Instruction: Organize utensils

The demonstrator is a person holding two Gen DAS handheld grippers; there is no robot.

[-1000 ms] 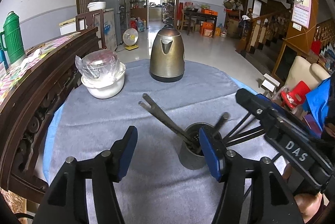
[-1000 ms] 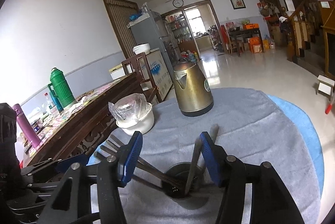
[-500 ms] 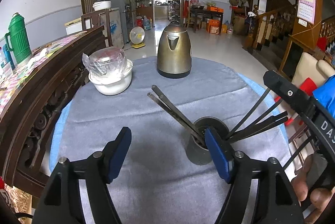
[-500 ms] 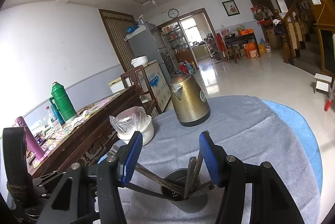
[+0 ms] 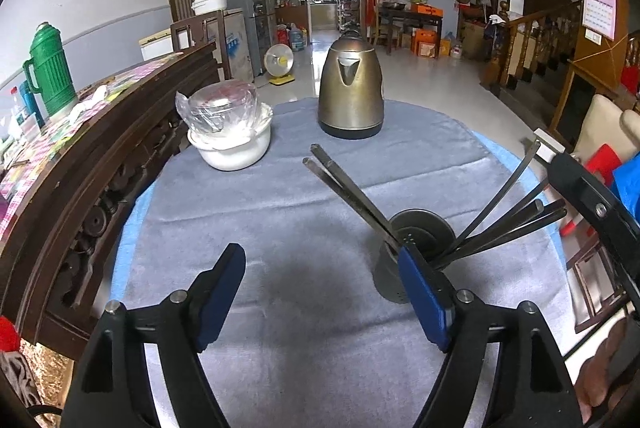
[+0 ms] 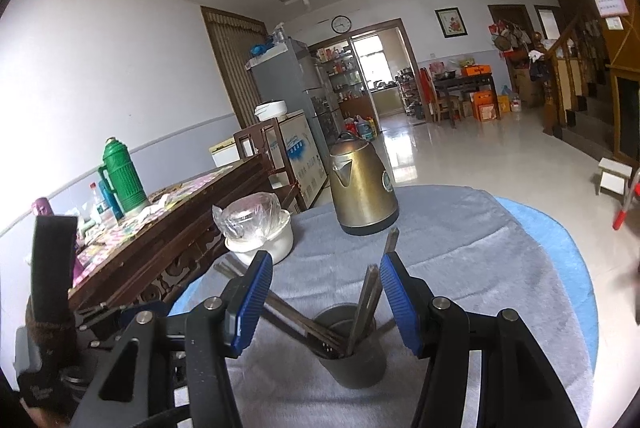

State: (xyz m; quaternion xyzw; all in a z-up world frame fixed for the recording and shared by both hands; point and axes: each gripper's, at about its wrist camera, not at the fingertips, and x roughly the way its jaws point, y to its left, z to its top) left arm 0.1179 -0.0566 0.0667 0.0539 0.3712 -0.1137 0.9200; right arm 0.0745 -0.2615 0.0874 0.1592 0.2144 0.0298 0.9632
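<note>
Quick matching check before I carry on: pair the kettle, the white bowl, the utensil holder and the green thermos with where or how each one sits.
1 kettle
2 white bowl
3 utensil holder
4 green thermos

A on the wooden sideboard
B holds metal chopsticks fanned out
C far side of the grey cloth, spout facing the camera
D topped with a clear plastic bag

Pairs: 1-C, 2-D, 3-B, 4-A

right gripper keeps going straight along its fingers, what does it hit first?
Most likely the chopsticks leaning between its open fingers, then the dark holder just below. Depth is hard to judge here; the kettle sits well beyond.
</note>
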